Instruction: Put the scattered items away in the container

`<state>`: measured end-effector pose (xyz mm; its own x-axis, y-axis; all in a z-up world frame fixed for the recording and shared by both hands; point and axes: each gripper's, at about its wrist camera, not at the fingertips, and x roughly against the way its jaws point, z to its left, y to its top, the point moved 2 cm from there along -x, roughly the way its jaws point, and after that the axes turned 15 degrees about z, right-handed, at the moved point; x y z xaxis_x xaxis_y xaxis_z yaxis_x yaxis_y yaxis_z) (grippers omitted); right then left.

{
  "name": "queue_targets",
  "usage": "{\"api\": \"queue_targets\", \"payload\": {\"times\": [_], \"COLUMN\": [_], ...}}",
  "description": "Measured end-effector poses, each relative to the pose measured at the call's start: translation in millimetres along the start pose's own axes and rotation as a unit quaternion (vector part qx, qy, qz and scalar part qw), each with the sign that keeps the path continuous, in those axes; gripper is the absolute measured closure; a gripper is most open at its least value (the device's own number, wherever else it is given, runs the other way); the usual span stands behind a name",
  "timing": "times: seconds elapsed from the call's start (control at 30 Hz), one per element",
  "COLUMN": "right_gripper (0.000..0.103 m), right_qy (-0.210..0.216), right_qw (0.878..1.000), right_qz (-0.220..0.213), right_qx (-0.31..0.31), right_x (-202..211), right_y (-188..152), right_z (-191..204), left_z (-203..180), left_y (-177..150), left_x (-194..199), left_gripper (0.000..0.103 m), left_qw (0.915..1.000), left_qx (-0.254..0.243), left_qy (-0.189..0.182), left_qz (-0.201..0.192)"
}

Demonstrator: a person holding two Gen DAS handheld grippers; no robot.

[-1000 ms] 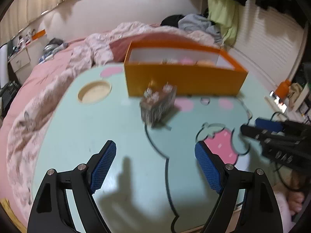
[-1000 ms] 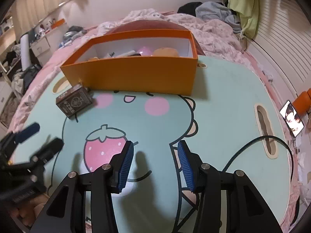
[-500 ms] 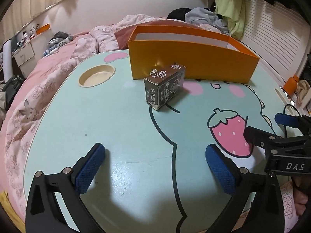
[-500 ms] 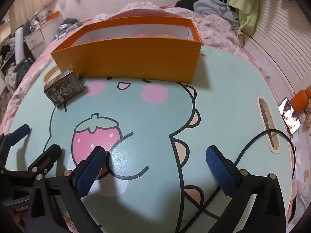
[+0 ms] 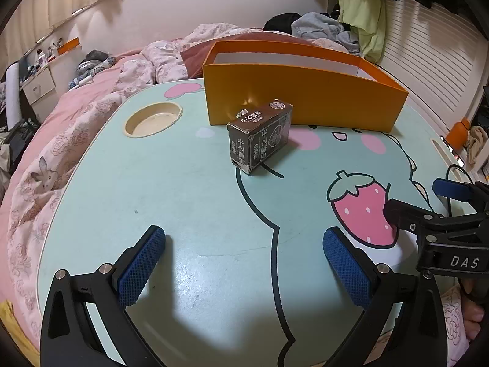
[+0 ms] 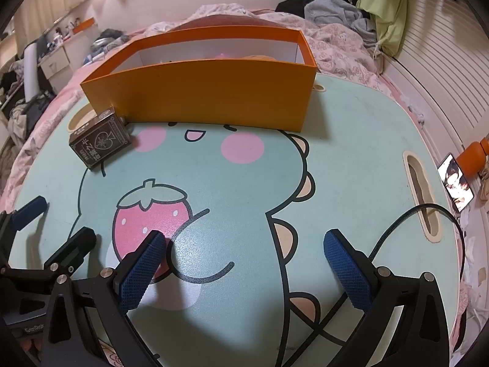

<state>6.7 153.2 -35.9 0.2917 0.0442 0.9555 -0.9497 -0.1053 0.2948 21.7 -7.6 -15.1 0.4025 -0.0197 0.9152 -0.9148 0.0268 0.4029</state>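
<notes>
A dark brown card box [image 5: 259,136] lies on the mint-green table [image 5: 183,202], right in front of the orange container [image 5: 302,98]. It also shows at the left in the right wrist view [image 6: 99,140], beside the orange container's [image 6: 211,94] left corner. A few items lie inside the container, mostly hidden. My left gripper [image 5: 244,266] is open and empty, low over the table, well short of the card box. My right gripper [image 6: 244,269] is open and empty over the dinosaur print; it also shows at the right of the left wrist view [image 5: 428,202].
A round cup recess [image 5: 152,119] lies left of the container. A slot [image 6: 421,192] and a black cable [image 6: 428,217] are on the table's right side. A phone [image 6: 457,183] and orange bottle [image 6: 475,159] lie off the right edge. Pink bedding [image 5: 61,140] surrounds the table.
Both grippers have opened wide from a narrower gap. The left view has steadied and come lower toward the table; the card box stays put.
</notes>
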Motion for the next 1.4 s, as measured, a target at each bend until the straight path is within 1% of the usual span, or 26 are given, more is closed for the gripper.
{"api": "queue_targets", "payload": {"times": [0.07,0.13,0.17,0.27,0.33,0.4,0.5,0.57,0.6,0.63,0.67,0.7,0.73,0.77,0.8,0.9,0.97,1.03,1.1,1.17,1.27,1.3,1.4], "right_gripper": [0.000,0.000,0.000,0.000,0.000,0.000,0.000,0.000,0.000,0.000,0.000,0.000,0.000,0.000,0.000,0.000,0.000,0.000,0.000,0.000,0.000,0.000,0.000], "right_qy": [0.000,0.001,0.001,0.002,0.002,0.002,0.002,0.002,0.002,0.002,0.002,0.002,0.002,0.002,0.002,0.003,0.002,0.003,0.003,0.003,0.003,0.003,0.003], "right_qw": [1.000,1.000,1.000,1.000,1.000,1.000,1.000,1.000,1.000,1.000,1.000,1.000,1.000,1.000,1.000,1.000,1.000,1.000,1.000,1.000,1.000,1.000,1.000], "right_qz": [0.000,-0.001,-0.002,-0.002,-0.002,-0.002,-0.002,-0.003,-0.003,-0.003,-0.003,-0.003,-0.003,-0.003,-0.003,-0.003,-0.004,-0.004,-0.004,-0.004,-0.004,-0.004,-0.004], "right_qx": [0.000,0.000,0.001,0.001,0.001,0.001,0.001,0.001,0.001,0.001,0.001,0.001,0.001,0.001,0.001,0.001,0.001,0.000,0.000,0.000,0.000,0.000,0.000], "right_x": [0.6,0.8,1.2,1.3,1.2,1.3,1.2,1.1,1.1,1.2,1.2,1.1,0.9,0.9,1.1,1.5,1.6,1.9,1.9,1.9,1.7,1.7,1.6], "right_y": [-0.4,-0.5,-0.8,-0.9,-1.1,-1.1,-1.1,-1.2,-1.2,-1.2,-1.2,-1.2,-1.3,-1.3,-1.4,-1.4,-1.1,-0.9,-0.9,-0.5,-0.9,-0.8,-1.1], "right_z": [0.3,0.4,0.4,0.8,0.1,0.2,0.4,0.1,0.2,0.3,0.4,0.2,0.0,0.1,0.4,1.1,1.3,1.2,1.0,1.5,0.9,1.0,0.6], "left_z": [1.3,4.7,6.5,9.3,7.2,3.7,-2.4,-6.9,-9.1,-11.0,-11.7,-12.5,-12.9,-13.0,-12.9,-10.5,-6.8,-1.0,7.4,19.3,38.7,43.6,49.8], "left_y": [0.6,4.5,7.1,21.6,33.7,48.0,69.0,76.8,79.8,82.0,81.9,81.8,80.8,79.1,74.2,62.3,57.8,55.9,55.9,57.7,65.6,69.1,82.0], "left_x": [1.8,7.4,10.2,20.6,19.8,14.1,3.0,-1.9,-4.1,-6.7,-8.9,-12.1,-15.8,-16.2,-13.1,1.5,14.4,27.9,43.6,58.3,80.1,88.9,108.0], "left_gripper": [0.000,0.000,0.000,0.000,0.000,0.000,0.000,0.000,0.000,0.004,0.010,0.038,0.064,0.071,0.083,0.083,0.083,0.083,0.083,0.083,0.083,0.083,0.083], "left_qw": [0.9999,0.9989,0.9984,0.9975,0.9965,0.9962,0.9964,0.9963,0.9958,0.9950,0.9948,0.9949,0.9953,0.9945,0.9930,0.9929,0.9916,0.9901,0.9897,0.9882,0.9820,0.9803,0.9793], "left_qx": [0.000,-0.001,-0.001,-0.003,-0.016,-0.029,-0.049,-0.060,-0.064,-0.067,-0.067,-0.065,-0.065,-0.067,-0.066,-0.057,-0.051,-0.043,-0.037,-0.023,-0.004,-0.003,-0.007], "left_qy": [-0.010,-0.047,-0.055,-0.063,-0.074,-0.076,-0.066,-0.060,-0.062,-0.070,-0.074,-0.075,-0.072,-0.080,-0.099,-0.102,-0.114,-0.125,-0.124,-0.130,-0.162,-0.167,-0.160], "left_qz": [0.001,-0.005,-0.011,-0.033,-0.034,-0.029,-0.020,-0.018,-0.019,-0.022,-0.021,-0.015,-0.004,0.000,-0.001,-0.019,-0.034,-0.047,-0.063,-0.078,-0.097,-0.105,-0.124]}}
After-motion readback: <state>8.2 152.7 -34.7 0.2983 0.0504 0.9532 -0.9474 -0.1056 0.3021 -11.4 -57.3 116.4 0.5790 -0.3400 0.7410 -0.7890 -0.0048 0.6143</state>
